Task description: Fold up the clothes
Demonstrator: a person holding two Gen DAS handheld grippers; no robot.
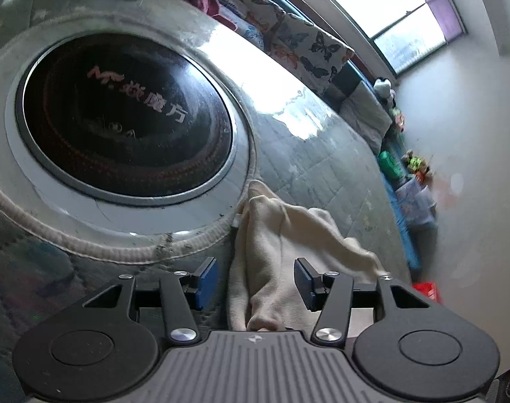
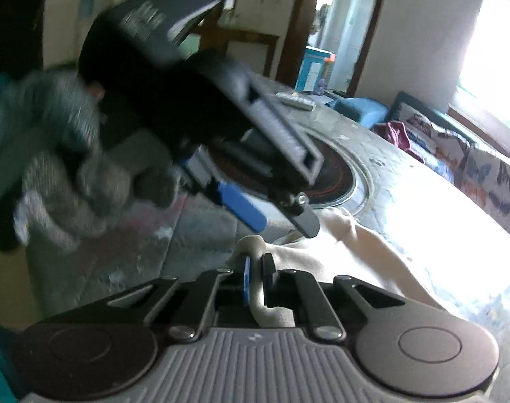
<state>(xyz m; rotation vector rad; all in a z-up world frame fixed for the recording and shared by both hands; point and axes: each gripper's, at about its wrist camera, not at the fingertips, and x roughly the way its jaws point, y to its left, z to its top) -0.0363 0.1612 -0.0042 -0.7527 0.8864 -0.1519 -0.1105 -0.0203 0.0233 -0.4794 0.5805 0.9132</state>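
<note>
- Right wrist view: cream garment (image 2: 338, 252) is pinched at its edge by the closed right gripper (image 2: 255, 278).
- Left gripper (image 1: 256, 282) is held open astride the cloth, ungripped.
- Step judged: hand-over; next, a fold toward twelve o'clock is called for.

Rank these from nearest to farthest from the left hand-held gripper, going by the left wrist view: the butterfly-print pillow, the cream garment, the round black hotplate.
1. The cream garment: lies between the open fingers of the left hand-held gripper, at bottom centre.
2. The round black hotplate: set into the table, up and to the left.
3. The butterfly-print pillow: along the table's far edge, near the window.
</note>
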